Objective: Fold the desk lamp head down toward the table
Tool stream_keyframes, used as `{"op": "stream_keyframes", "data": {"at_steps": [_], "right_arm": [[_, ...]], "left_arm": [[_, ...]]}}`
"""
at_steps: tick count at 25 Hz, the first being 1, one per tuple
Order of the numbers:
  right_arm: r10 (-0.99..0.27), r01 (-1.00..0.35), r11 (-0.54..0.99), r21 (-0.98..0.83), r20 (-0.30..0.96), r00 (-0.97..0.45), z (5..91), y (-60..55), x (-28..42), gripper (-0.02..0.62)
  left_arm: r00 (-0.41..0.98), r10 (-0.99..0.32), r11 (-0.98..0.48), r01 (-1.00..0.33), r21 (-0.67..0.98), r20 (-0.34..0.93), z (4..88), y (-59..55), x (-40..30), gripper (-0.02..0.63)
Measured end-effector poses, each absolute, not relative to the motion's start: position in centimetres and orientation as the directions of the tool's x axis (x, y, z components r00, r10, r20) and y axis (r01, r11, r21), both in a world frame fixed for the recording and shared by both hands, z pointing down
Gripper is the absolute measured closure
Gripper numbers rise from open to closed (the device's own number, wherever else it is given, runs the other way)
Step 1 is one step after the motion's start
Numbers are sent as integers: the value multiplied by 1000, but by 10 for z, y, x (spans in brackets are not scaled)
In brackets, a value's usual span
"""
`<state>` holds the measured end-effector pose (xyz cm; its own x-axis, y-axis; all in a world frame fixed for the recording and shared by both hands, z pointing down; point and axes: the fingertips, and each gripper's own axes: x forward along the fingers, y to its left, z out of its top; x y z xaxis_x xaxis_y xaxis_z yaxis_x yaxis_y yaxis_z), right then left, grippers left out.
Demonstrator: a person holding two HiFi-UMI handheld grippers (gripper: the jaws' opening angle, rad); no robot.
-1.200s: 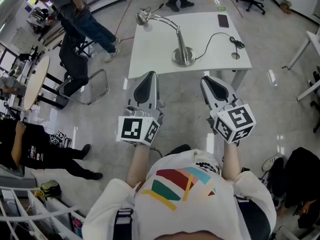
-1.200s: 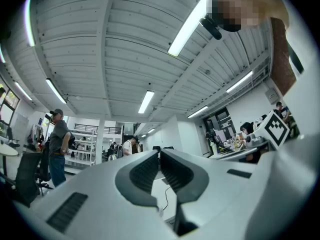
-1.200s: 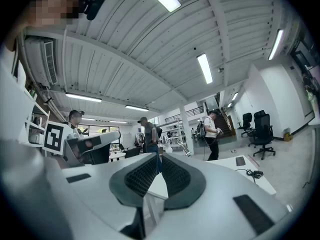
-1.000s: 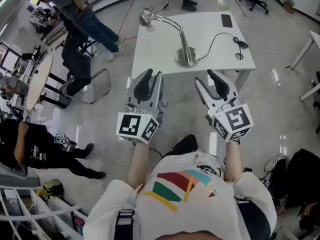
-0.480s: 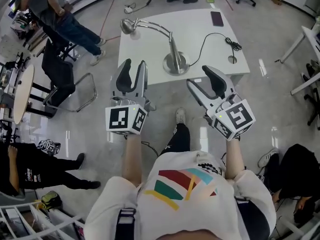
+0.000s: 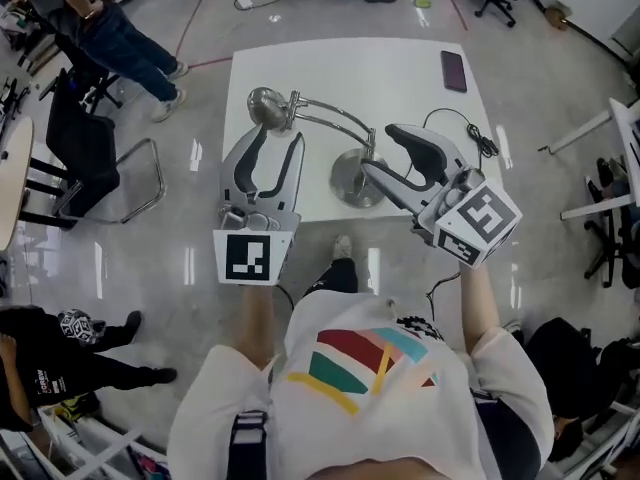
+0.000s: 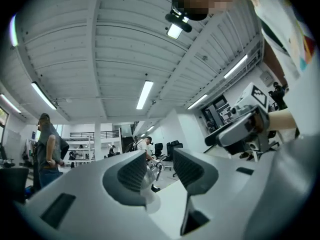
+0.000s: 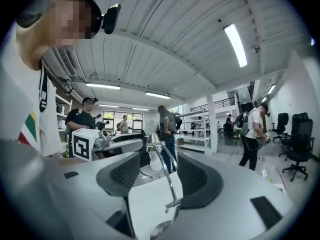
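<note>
The chrome desk lamp stands on the white table (image 6: 300,68), with its round base (image 6: 348,183) near the front edge. Its arm (image 6: 330,118) curves left to the raised head (image 6: 264,105). My left gripper (image 6: 279,140) is open just in front of the head, which shows between its jaws as the lamp head (image 7: 149,174). My right gripper (image 6: 392,155) is open above the base, right of the arm. From the right gripper (image 8: 159,176) I look along the arm (image 8: 167,179) to the head (image 8: 151,156). Neither gripper touches the lamp.
A dark phone (image 6: 453,71) lies at the table's far right, and the lamp's black cable (image 6: 478,138) runs along the right edge. A black chair (image 6: 85,148) stands left of the table. People (image 6: 95,18) stand beyond it.
The table and lamp have come much closer. Both grippers moved forward from over the floor to over the table's front, beside the lamp, and their jaws have opened wider.
</note>
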<state>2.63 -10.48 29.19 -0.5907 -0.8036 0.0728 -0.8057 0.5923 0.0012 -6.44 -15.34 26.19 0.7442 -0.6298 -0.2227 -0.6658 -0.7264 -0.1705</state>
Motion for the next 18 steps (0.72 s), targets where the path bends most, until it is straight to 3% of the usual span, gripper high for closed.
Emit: {"op": "stream_keyframes", "data": {"at_steps": [3, 7, 13, 15, 18], "right_arm": [[-719, -725, 689, 14, 138, -681, 293, -147, 6, 359], [-646, -653, 757, 40, 203, -736, 303, -183, -3, 359], [-545, -575, 818, -24, 287, -788, 315, -190, 9, 362], [-496, -533, 846, -32, 319, -808, 317, -190, 10, 425], [-434, -463, 885, 47, 439, -786, 334, -198, 1, 433]], "left_arm": [[800, -575, -787, -598, -152, -174, 269, -175, -66, 393], [847, -523, -842, -530, -102, -92, 281, -191, -65, 494], [859, -511, -857, -511, -63, -26, 284, -186, -44, 494], [847, -531, -847, -531, -43, -2, 287, -188, -40, 497], [801, -585, -811, -580, -80, 125, 313, -204, -49, 503]]}}
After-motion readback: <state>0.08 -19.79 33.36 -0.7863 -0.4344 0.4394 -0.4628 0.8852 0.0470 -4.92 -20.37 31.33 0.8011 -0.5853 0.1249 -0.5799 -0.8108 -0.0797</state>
